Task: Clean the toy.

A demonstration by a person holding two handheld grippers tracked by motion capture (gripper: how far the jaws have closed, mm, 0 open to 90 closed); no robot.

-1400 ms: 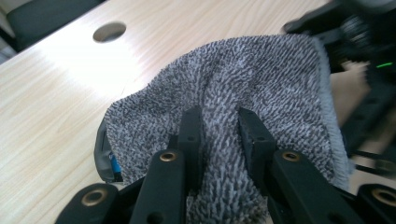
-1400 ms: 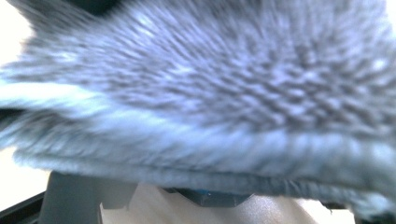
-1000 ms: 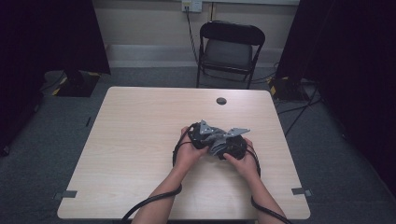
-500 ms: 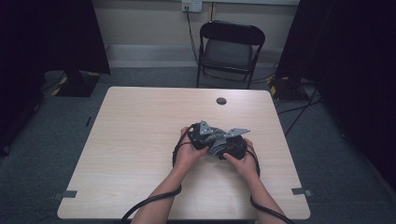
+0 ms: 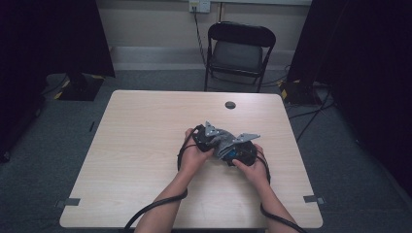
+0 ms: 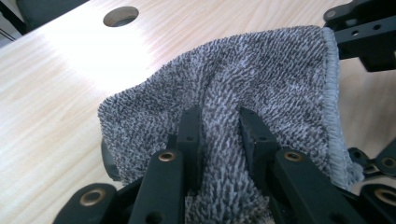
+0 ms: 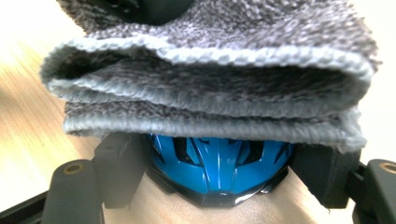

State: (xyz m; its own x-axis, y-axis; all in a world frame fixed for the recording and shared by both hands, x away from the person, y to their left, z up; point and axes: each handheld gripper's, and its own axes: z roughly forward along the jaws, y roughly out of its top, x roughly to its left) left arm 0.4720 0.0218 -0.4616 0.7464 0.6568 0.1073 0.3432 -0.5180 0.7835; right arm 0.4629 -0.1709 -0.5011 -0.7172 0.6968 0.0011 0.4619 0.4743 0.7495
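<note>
Left gripper (image 6: 218,140) pinching grey towel (image 6: 261,84), wooden table (image 5: 145,145) (dim room)

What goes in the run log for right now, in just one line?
left gripper: shut on grey terry cloth | right gripper: around small blue helmet, cloth draped over it | wooden table

Folded grey towel (image 7: 210,88) draped over blue helmet (image 7: 217,163) between wide-set tongs (image 7: 219,175)

High view: dim, soft overhead light on the table (image 5: 145,145), dark surroundings, faint shadows, slight softness overall. Left gripper view: bright, sharp on the grey cloth (image 6: 261,79), with white glare on the wood behind it. Right gripper view: close and blurred, background washed out.
</note>
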